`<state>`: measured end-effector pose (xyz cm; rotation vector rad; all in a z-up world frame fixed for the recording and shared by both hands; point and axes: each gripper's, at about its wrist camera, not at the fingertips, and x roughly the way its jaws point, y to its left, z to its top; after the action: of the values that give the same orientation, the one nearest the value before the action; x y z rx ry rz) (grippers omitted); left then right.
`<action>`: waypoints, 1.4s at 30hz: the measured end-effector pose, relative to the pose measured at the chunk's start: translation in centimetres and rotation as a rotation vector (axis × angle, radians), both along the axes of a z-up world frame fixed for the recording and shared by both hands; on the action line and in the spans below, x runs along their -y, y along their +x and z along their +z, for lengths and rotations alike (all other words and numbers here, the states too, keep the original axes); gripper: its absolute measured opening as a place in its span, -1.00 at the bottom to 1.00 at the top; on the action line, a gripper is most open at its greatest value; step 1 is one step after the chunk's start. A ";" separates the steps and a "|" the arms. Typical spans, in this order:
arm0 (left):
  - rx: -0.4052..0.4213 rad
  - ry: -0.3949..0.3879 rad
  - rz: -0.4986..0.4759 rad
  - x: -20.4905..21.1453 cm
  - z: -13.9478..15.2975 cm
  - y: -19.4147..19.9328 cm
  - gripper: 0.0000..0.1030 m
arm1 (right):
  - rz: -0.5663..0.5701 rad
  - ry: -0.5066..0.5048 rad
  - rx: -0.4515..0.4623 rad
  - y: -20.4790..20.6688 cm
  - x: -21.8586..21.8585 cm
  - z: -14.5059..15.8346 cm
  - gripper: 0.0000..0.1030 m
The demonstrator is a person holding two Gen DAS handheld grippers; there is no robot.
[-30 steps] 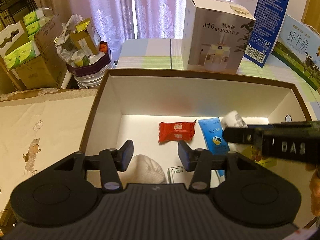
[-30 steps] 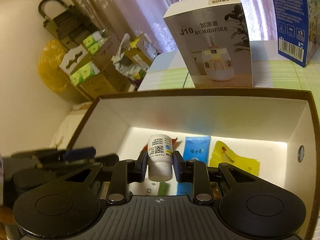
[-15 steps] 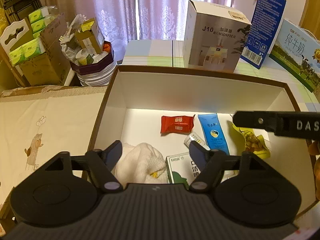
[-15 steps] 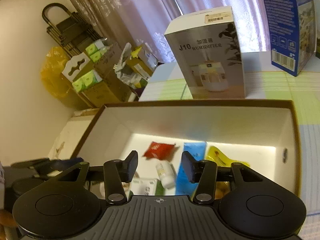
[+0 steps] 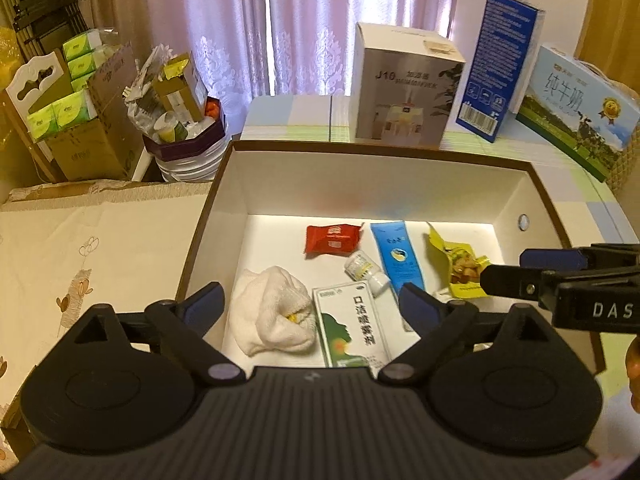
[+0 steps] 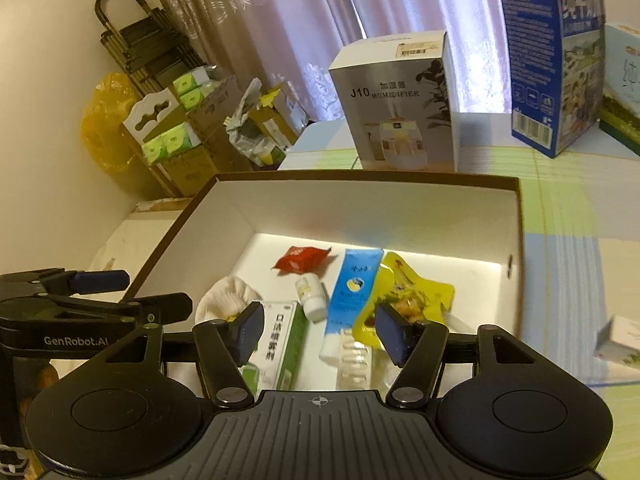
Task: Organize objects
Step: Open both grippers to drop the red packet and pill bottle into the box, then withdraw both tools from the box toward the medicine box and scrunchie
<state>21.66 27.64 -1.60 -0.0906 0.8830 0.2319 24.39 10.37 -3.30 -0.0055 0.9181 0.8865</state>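
A brown-rimmed white box holds a red packet, a blue tube, a yellow snack pouch, a white cloth, a green-and-white carton and a small white bottle lying on its side. My left gripper hangs open above the cloth and carton. My right gripper is open and empty over the box's near side; it also shows at the right edge of the left wrist view, as the right gripper.
Behind the box stand a humidifier carton, a tall blue carton and a milk box. A small white box lies on the table right of the box. Cardboard clutter fills the left background.
One second ago my right gripper was shut on the small white bottle; it opened and the bottle now lies in the box. Both grippers have risen and drawn back, and the left has opened wider.
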 end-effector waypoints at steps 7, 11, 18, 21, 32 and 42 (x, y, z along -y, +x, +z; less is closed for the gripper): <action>0.007 -0.014 -0.006 1.7 0.8 -1.7 0.79 | -0.008 0.006 0.003 -1.8 2.0 1.2 0.16; 0.007 0.003 -0.013 3.0 1.1 -2.9 0.79 | -0.011 0.003 0.012 -2.8 3.3 1.5 0.16; 0.005 -0.012 -0.026 5.4 1.4 -4.9 0.79 | -0.026 0.004 0.025 -4.8 5.8 2.0 0.16; 0.003 -0.018 -0.038 6.5 1.5 -5.8 0.79 | -0.032 0.002 0.026 -5.6 6.9 2.2 0.16; -0.014 -0.024 -0.066 10.8 1.3 -8.6 0.79 | -0.055 0.009 0.025 -7.9 11.9 2.9 0.16; -0.051 -0.034 -0.113 15.7 0.3 -9.5 0.79 | -0.082 -0.014 -0.003 -8.5 17.0 2.4 0.16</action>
<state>12.20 11.96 -1.27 -0.0663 0.9401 0.1146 15.91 -6.60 -0.88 0.0208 0.9212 0.8039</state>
